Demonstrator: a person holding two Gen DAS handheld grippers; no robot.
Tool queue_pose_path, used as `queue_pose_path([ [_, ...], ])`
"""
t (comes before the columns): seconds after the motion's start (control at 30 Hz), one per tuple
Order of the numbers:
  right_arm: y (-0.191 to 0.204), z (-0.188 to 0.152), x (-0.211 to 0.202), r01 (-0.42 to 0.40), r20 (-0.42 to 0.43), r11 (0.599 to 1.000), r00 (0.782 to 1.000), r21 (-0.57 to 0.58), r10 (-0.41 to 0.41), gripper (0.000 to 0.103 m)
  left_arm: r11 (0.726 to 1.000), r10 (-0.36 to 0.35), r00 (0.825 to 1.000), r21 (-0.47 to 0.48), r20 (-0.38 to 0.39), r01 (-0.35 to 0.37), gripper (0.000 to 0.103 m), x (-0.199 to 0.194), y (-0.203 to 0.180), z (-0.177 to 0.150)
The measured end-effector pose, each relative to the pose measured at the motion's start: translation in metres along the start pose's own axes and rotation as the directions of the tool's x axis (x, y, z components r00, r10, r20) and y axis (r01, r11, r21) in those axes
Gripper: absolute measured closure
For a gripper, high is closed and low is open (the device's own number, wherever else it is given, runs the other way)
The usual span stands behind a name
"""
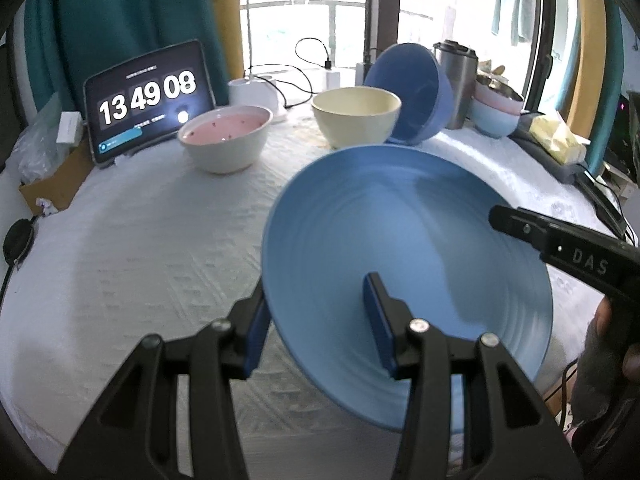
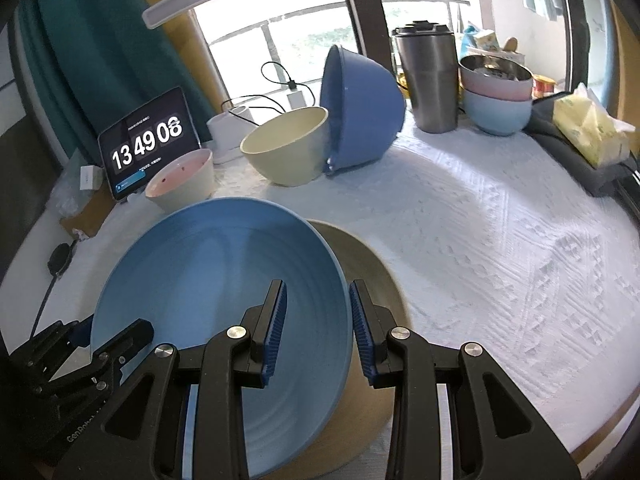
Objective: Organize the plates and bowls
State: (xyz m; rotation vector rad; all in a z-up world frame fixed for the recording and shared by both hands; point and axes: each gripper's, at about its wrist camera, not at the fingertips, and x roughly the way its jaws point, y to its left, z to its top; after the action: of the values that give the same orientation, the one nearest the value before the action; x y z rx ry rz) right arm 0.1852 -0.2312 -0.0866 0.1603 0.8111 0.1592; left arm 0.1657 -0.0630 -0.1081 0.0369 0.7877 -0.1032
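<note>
A light blue ridged plate (image 1: 408, 248) is held tilted above the white cloth. My left gripper (image 1: 316, 324) straddles its near rim, one pad under and one inside; whether the pads press it is unclear. In the right wrist view the same plate (image 2: 208, 276) lies over a beige plate (image 2: 368, 280). My right gripper (image 2: 316, 320) straddles the blue plate's right rim with a gap at the pads. At the back stand a pink-lined bowl (image 1: 224, 136), a cream bowl (image 1: 356, 118) and a dark blue bowl (image 1: 416, 92) tipped on its side.
A tablet clock (image 1: 148, 100), a steel tumbler (image 2: 428, 80), stacked pink and blue bowls (image 2: 498, 96), a yellow tissue pack (image 2: 592, 128), a charger and cables line the back. A white textured cloth (image 2: 500, 240) covers the table.
</note>
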Motion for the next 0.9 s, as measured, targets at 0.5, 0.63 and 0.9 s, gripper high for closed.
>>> queue_pose_path([
  [0.5, -0.02, -0.003, 0.002, 0.01, -0.007, 0.999, 1.0, 0.039, -0.01, 0.068, 0.999, -0.009, 0.999, 0.032, -0.04, 0.01, 0.054, 0.013, -0.015, 0.0],
  [0.63, -0.022, -0.003, 0.001, 0.009, -0.007, 0.999, 1.0, 0.039, -0.009, 0.068, 0.998, 0.012, 0.999, 0.06, -0.049, -0.009, 0.05, 0.016, -0.018, 0.001],
  [0.9, -0.023, -0.004, -0.006, 0.023, 0.01, 0.998, 1.0, 0.051, -0.024, 0.068, 0.993, -0.003, 0.999, 0.115, -0.051, 0.008, 0.045, 0.016, -0.026, -0.004],
])
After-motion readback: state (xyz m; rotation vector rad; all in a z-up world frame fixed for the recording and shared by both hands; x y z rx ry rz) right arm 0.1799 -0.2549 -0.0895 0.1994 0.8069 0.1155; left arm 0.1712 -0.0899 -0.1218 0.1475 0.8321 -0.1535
